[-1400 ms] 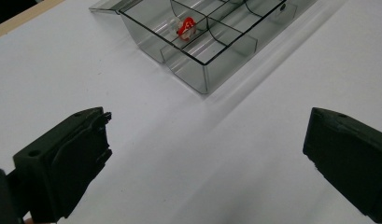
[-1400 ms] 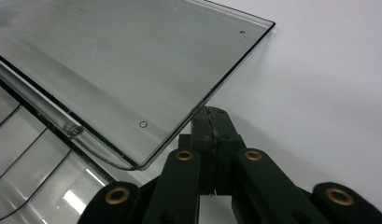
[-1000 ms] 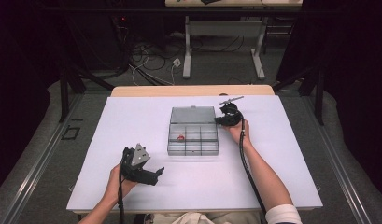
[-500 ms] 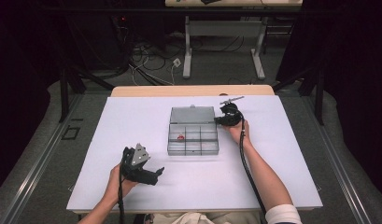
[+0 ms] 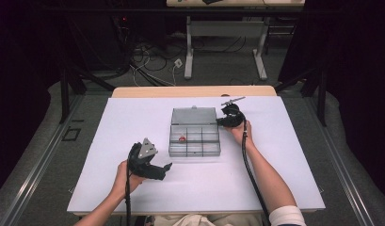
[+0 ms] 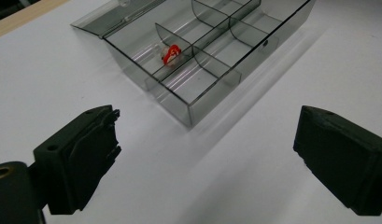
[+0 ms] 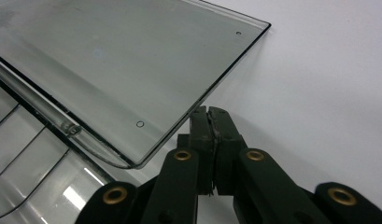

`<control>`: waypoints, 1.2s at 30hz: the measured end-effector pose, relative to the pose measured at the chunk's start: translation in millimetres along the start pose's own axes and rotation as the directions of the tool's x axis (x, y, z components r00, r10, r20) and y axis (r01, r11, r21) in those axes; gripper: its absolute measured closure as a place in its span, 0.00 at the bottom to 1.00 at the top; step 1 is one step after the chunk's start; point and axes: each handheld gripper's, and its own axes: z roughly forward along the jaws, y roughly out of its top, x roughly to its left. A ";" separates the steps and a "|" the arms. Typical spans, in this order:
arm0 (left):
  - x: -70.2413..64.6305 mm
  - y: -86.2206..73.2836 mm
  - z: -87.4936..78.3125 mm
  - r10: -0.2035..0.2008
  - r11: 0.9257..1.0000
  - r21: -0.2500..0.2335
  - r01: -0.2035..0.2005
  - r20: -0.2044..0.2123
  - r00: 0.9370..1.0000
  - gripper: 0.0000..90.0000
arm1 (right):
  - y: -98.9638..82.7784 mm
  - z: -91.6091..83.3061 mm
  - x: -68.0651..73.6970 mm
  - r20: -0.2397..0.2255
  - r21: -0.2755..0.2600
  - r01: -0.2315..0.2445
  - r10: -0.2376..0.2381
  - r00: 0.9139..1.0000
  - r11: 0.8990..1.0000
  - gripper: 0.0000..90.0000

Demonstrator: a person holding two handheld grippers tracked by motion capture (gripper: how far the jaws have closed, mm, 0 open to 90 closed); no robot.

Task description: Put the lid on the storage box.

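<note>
A clear grey compartment box point(image 5: 195, 143) lies mid-table, its lid point(image 5: 193, 116) folded open flat behind it. One left-side compartment holds a small red-and-white piece point(image 5: 181, 138) point(image 6: 170, 53). My left gripper point(image 5: 164, 169) point(image 6: 209, 114) hovers off the box's near-left corner, pointing at it. It is open, its jaws have just been closing a little, and nothing is between them. My right gripper point(image 5: 223, 121) point(image 7: 209, 114) is shut, its tips resting against the lid's point(image 7: 123, 70) right edge near a corner.
The white tabletop point(image 5: 284, 155) has free room on both sides of the box and in front of it. A wooden strip point(image 5: 195, 92) runs along the far edge. Beyond it are cables and a desk frame point(image 5: 225, 47) on the floor.
My left gripper has shifted a little up and toward the box. The right hand and the box have stayed put.
</note>
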 end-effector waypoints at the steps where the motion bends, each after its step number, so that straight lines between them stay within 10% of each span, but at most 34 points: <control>1: -0.9 4.2 3.7 0.017 1.000 0.017 -0.016 -0.007 1.000 0.09 | 0.0 0.5 0.5 0.000 0.002 -0.002 0.002 1.000 1.000 1.00; 8: -1.6 43.4 44.7 0.030 0.997 0.065 -0.028 -0.033 0.999 0.26 | 0.2 0.8 -0.4 -0.001 -0.002 0.002 -0.002 1.000 1.000 1.00; 17: 9.8 63.1 98.9 0.016 0.977 0.215 -0.003 -0.058 0.998 0.51 | 0.0 1.4 -1.6 -0.010 -0.006 0.003 -0.003 1.000 1.000 1.00; 36: 21.3 70.5 106.9 -0.021 0.981 0.191 0.025 -0.022 1.000 0.63 | 0.4 1.9 -1.8 -0.011 -0.004 0.000 0.000 1.000 1.000 1.00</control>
